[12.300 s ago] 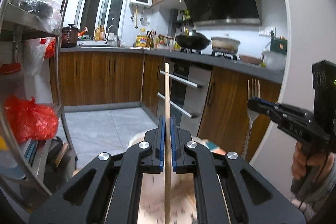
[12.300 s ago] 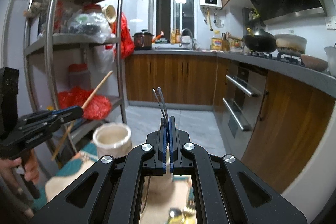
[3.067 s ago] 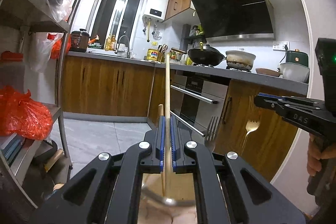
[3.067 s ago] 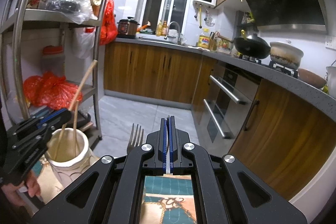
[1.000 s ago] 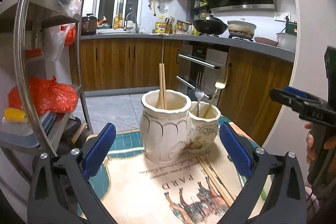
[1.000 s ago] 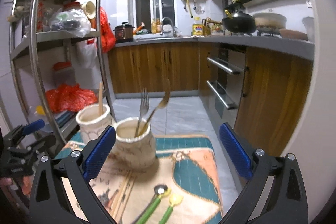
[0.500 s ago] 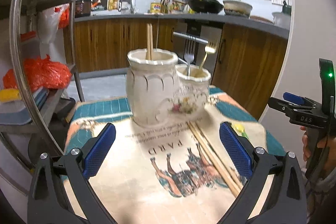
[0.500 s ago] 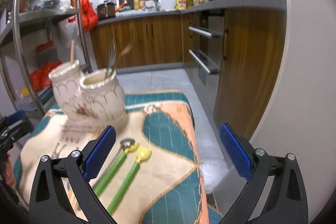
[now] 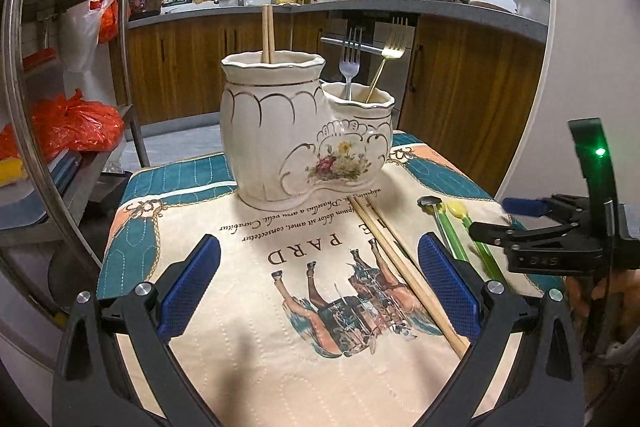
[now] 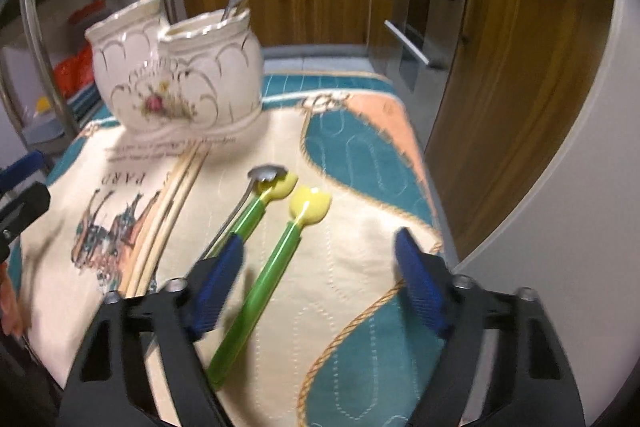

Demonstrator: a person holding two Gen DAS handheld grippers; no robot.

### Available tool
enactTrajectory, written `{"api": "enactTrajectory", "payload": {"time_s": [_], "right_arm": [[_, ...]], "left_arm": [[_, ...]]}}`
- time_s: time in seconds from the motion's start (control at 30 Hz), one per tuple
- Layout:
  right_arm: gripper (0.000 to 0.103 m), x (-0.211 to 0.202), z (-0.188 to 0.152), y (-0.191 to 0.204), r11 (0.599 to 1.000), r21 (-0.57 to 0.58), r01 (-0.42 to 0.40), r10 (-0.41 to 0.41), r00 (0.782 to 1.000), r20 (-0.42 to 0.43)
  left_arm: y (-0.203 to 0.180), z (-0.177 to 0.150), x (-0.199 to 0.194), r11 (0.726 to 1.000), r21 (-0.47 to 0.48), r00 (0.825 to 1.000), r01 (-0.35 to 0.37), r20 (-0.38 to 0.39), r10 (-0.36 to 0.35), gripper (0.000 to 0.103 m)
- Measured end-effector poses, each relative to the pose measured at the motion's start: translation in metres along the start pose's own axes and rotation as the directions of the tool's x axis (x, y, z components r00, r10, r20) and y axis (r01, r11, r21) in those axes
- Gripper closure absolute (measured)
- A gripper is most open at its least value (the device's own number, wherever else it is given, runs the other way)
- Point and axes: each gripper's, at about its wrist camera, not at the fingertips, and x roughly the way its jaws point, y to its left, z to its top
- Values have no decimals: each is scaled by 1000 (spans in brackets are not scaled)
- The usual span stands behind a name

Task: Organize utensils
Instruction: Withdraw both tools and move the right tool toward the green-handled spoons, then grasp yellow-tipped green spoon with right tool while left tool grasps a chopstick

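Two green-handled spoons [image 10: 276,247] lie on the printed tablecloth [image 10: 360,307], in front of the double ceramic holder [image 9: 296,131]; a metal spoon [image 10: 240,203] rests against the nearer one. Chopsticks [image 9: 404,267] lie beside them, closer to the holder's front. We see the right gripper [image 10: 316,279] with jaws just closing, nothing clamped, one green spoon between them. Left gripper [image 9: 316,287] spread wide, empty.

The utensil holder [image 9: 304,131] is glossy glazed ceramic with gilt trim. The mat [image 9: 248,307] is quilted, stitched cloth. Chopsticks [image 9: 404,267] are matt wood. Spoon handles [image 10: 256,291] are smooth green plastic.
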Motion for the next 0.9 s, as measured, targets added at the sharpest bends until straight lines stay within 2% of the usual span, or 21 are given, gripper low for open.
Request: {"api": "enactTrajectory", "payload": {"time_s": [0.13,0.27,0.43,0.53,0.77,0.9], "right_arm": [[54,8,-2,8,1000,-6,-16,16,999,-36],[64,10,0,12,1000,-13,-21,20,999,-40],[85,13,5,13,999,-16,-38,37,998,-51],[92,11,6,13,998,-21,-55,54,997,-55],[93,0,2,2,997,-14,-80,80,997,2],[93,-16,-1,-6,994,-5,-111,111,990,86]], "left_arm": [[-1,-1,0,1000,3,1000,4,-5,-4,6],[-4,-1,0,1000,10,1000,3,-6,-3,6],[-8,-1,0,1000,24,1000,3,-7,-3,6],[-12,0,1,999,38,1000,2,-16,-1,6],[-28,4,5,997,72,998,-2,-56,6,6],[-39,0,16,997,75,993,-11,-120,20,6]]}}
